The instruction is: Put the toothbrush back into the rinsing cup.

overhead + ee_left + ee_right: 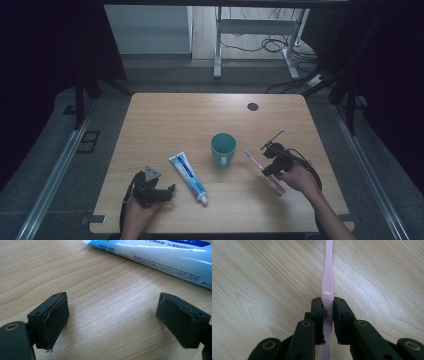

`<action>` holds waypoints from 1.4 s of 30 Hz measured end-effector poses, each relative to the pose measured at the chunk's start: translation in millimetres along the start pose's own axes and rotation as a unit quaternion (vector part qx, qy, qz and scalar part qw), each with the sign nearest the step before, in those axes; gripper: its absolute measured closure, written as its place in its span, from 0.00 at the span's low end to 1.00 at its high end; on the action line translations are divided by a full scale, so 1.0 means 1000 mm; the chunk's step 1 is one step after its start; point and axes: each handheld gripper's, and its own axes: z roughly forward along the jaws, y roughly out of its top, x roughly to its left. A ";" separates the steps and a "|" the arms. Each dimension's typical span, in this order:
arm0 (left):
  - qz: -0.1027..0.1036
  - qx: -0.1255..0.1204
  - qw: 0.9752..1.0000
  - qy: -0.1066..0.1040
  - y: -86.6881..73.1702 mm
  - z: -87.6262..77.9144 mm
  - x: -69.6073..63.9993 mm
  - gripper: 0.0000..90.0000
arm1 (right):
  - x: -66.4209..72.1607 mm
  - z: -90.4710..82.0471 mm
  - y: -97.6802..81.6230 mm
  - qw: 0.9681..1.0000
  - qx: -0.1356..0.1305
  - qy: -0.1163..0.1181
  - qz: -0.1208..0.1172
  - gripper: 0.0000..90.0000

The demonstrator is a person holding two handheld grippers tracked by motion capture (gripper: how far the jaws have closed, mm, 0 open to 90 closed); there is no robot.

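Right gripper (270,165) clamps the pink toothbrush (328,277) beside the green cup (223,147). Left gripper (112,317) rests wide open near the toothpaste (188,176).

Dim room, wooden table (165,115), grey floor (50,150)

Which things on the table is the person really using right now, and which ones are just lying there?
In use:
- pink toothbrush, clamped in the right gripper
- teal cup, just beside the brush head, probably where it goes

Just lying about:
- toothpaste tube, flat on the table, untouched
- left gripper, open with nothing between its jaws, near the tube
- dark round spot at the far edge
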 end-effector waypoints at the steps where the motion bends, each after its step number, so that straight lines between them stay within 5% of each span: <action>1: 0.000 0.000 1.000 -0.001 0.000 0.000 0.000 0.13 | 0.000 -0.001 -0.001 1.000 -0.005 0.000 -0.001 0.87; 15: 0.000 0.000 1.000 0.000 0.000 0.000 0.000 0.13 | 0.003 -0.014 -0.007 0.997 -0.082 0.005 -0.005 0.87; 34: 0.001 0.000 1.000 -0.001 0.000 0.000 0.000 0.13 | 0.011 -0.029 -0.008 0.984 -0.177 0.005 -0.017 0.87; 42: 0.003 0.000 1.000 0.000 0.000 0.000 0.000 0.13 | 0.013 -0.038 -0.004 0.976 -0.218 0.003 -0.020 0.87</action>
